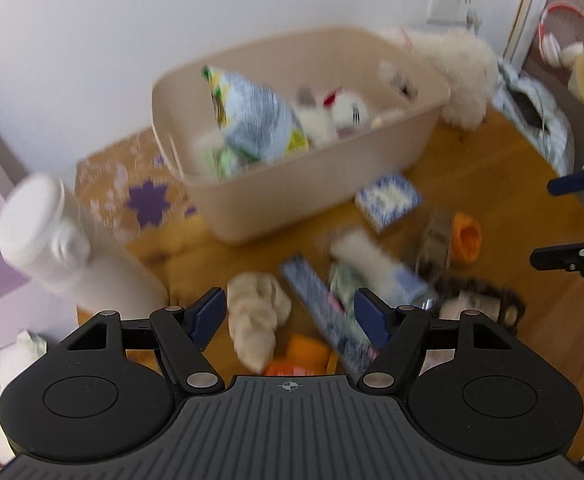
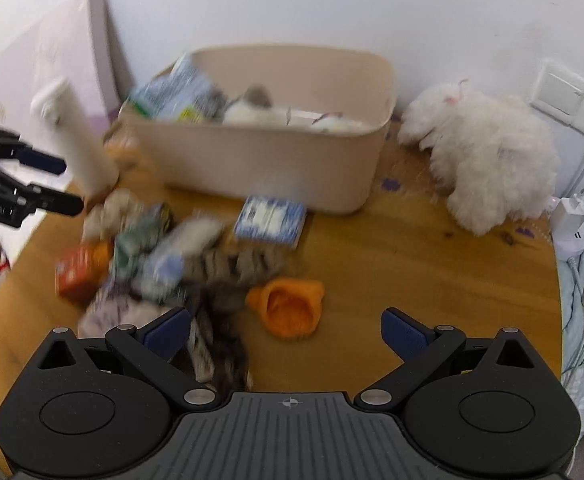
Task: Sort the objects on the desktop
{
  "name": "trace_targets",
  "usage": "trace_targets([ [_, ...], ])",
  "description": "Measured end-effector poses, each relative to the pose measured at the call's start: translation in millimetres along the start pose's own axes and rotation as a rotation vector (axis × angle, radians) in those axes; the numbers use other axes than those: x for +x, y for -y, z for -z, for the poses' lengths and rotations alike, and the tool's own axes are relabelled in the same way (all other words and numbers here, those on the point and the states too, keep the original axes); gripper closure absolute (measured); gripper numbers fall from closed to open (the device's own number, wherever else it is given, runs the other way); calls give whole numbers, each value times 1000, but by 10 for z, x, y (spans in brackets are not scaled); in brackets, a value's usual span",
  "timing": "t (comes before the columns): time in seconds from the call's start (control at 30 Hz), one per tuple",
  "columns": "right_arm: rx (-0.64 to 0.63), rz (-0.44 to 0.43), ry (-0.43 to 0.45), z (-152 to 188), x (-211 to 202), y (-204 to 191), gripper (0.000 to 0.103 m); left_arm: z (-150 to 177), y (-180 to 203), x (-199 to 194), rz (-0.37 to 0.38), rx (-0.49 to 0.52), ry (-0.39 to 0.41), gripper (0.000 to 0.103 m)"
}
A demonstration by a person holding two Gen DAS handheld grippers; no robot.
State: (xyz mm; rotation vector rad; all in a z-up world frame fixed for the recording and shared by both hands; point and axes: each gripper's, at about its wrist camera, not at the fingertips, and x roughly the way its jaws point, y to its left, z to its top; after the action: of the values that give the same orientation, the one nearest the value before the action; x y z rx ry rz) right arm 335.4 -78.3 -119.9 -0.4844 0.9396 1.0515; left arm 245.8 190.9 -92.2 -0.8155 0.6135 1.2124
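The left gripper (image 1: 289, 316) hangs with its blue-padded fingers (image 1: 207, 314) spread and nothing between them; the right gripper (image 2: 285, 330) likewise, spread wider.

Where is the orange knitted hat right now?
The orange knitted hat lies on the wooden table, right of the clutter pile, just ahead of the open right gripper.

Smooth matt plastic bin (image 2: 259, 168), fluffy plush toy (image 2: 488, 168), glossy wooden table (image 2: 432, 280).

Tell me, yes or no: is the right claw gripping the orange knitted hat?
No. The right claw is open and empty, and the orange knitted hat lies on the wooden table ahead of its tips.
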Motion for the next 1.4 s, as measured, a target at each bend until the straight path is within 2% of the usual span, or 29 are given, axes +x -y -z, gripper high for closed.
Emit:
trace_targets([
  [0.27, -135, 18, -88, 262, 153, -250, 0, 334, -75, 175, -23, -31, -91, 31],
  [0.5, -105, 19, -138, 362, 333, -225, 0, 463, -132, 290, -3, -92, -145, 31],
  [0.53, -110, 25, -145, 372, 363, -223, 0, 473, -132, 312, -7, -91, -154, 31],
  [0.57, -115, 30, -151, 380, 390, -225, 0, 476, -145, 333, -49, -151, -135, 31],
  [0.9, -170, 33, -190, 342, 650, -333, 0, 476, -87, 603, -63, -132, -204, 28],
  [1.07, -212, 42, -175, 303, 720, -449, 1, 458, -35, 722, -59, -133, -217, 28],
  [1.1, -209, 37, -169, 291, 732, -461, 3, 455, -26, 751, -63, -133, -224, 28],
  [1.17, -204, 38, -163, 261, 760, -493, 18, 457, -23, 811, -58, -142, -243, 30],
  [1.2, -205, 35, -163, 250, 774, -509, 21, 463, -25, 821, -58, -147, -244, 31],
  [1.3, -220, 14, -167, 232, 803, -559, 36, 482, -44, 832, -48, -162, -242, 44],
  [1.37, -235, 7, -176, 241, 813, -589, 50, 498, -67, 827, -35, -177, -240, 46],
  [1.4, -238, -2, -179, 250, 811, -593, 52, 509, -79, 821, -32, -184, -239, 46],
])
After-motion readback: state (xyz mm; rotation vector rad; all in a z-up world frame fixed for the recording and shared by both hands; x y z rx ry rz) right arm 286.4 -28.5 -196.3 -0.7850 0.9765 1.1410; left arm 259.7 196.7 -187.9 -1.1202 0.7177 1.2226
